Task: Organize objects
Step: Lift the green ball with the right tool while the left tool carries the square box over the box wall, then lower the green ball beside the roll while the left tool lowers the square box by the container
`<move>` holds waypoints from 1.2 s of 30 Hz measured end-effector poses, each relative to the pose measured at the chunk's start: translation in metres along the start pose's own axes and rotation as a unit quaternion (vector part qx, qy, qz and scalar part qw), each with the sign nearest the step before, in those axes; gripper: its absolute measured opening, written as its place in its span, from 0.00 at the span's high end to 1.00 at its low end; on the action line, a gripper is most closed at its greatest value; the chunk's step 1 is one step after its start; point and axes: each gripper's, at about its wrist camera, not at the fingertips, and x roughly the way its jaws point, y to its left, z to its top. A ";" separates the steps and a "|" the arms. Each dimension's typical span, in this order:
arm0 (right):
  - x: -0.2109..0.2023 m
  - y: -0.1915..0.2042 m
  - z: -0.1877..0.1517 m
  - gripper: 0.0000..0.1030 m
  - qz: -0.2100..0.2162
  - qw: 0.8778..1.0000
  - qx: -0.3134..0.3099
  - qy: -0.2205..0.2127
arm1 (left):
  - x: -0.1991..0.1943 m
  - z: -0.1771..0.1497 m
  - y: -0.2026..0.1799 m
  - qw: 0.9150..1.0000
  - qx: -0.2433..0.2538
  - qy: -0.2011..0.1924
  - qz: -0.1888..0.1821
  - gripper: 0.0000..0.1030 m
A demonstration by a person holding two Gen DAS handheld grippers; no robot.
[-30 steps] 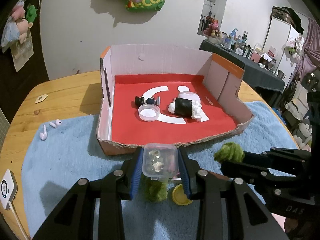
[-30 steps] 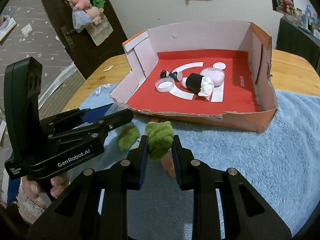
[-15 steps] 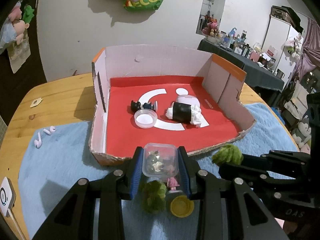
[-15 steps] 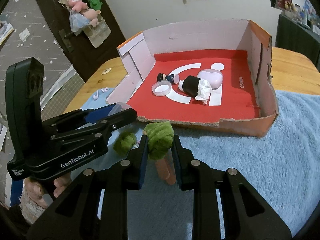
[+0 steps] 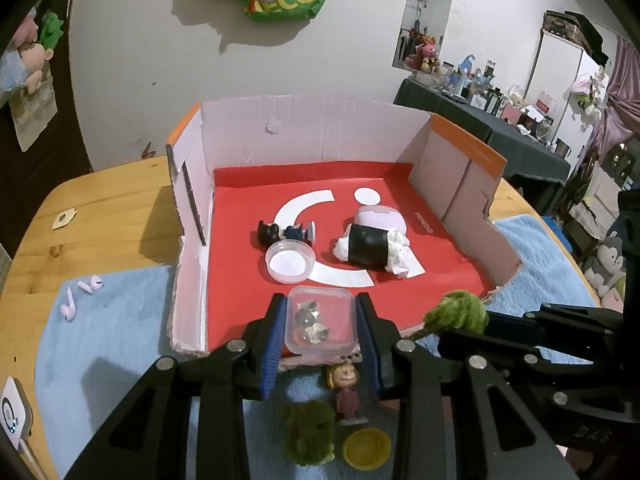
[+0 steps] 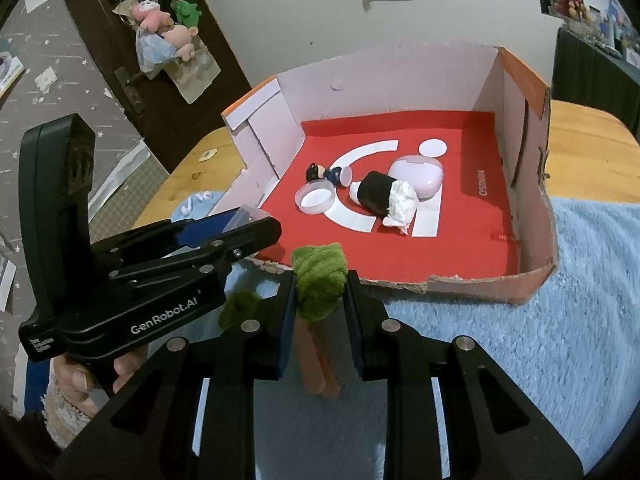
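Both tools are advancing on the cardboard box (image 5: 464,148) since a second ago: its torn front wall is now sliding under the left tool (image 5: 322,330), where before it lay clear ahead. Left tool is clenching a clear plastic container (image 5: 320,322) with small shiny bits inside, and is carrying it just over the front wall, above the near edge of the red floor. Right tool (image 6: 320,300) is gripping a green fuzzy toy tree (image 6: 319,280) by its crown, pinkish trunk hanging down toward 6 o'clock, long axis roughly upright; it is hovering over the blue towel (image 6: 560,320) on the desk (image 5: 100,208), just short of the wall. Box is lying at 12 o'clock from both tools, so the left one is nearer to a drop. Inside, at 12 o'clock of the container, a round white lid (image 5: 290,261), a small dark figurine (image 5: 286,233) and a black-and-white roll (image 5: 370,250) are resting. On the towel under the left tool: a second green tuft (image 5: 308,432), a little doll (image 5: 347,394), a yellow cap (image 5: 366,448).
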 end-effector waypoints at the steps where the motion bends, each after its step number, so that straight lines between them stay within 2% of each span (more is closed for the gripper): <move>1: 0.000 0.000 0.001 0.79 0.001 1.000 0.000 -0.001 | 0.000 0.001 -0.001 1.000 0.000 0.000 0.000 0.65; 17: 0.008 -0.006 0.025 0.79 -0.012 1.000 -0.005 -0.012 | 0.023 0.017 0.005 1.000 -0.003 0.009 -0.008 0.65; 36: 0.042 -0.022 0.034 0.79 -0.027 0.999 0.003 0.024 | 0.052 0.014 0.012 0.999 -0.005 0.047 -0.006 0.65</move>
